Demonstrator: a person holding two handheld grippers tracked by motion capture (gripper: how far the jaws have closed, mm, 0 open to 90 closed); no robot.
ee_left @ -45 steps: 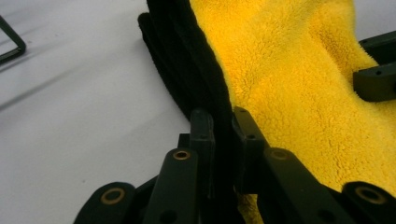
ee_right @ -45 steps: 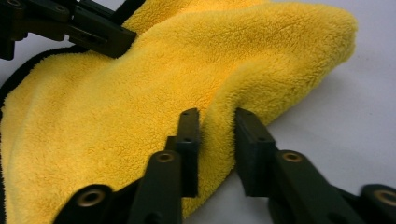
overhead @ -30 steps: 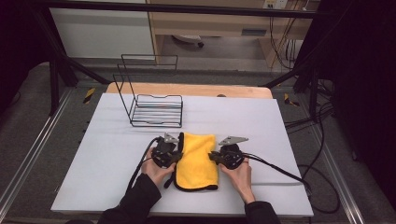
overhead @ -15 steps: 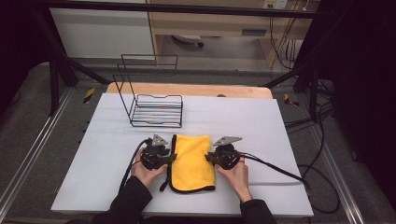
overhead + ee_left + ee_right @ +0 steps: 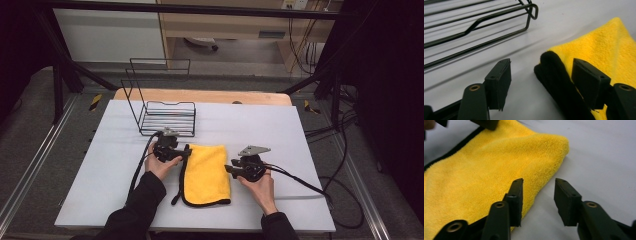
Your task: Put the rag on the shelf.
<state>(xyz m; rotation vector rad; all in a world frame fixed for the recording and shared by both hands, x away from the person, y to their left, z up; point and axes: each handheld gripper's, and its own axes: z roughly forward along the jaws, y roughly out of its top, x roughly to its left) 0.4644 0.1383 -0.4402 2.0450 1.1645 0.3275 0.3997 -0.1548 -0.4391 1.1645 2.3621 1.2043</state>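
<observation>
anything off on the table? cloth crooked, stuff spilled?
Nothing spilled or damaged. The yellow cloth lies folded and roughly square on the table; its black edge trim bulges loosely on the left. The wire rack stands upright behind it.

White desk (image 5: 280, 130), wooden strip showing along the far edge. Lying flat on it near the front, a folded yellow cloth (image 5: 206, 172) with black trim down its nine-o'clock side. At eleven o'clock from the cloth, near but apart, a black wire rack (image 5: 167, 117), tall back frame upright on the far side.
</observation>
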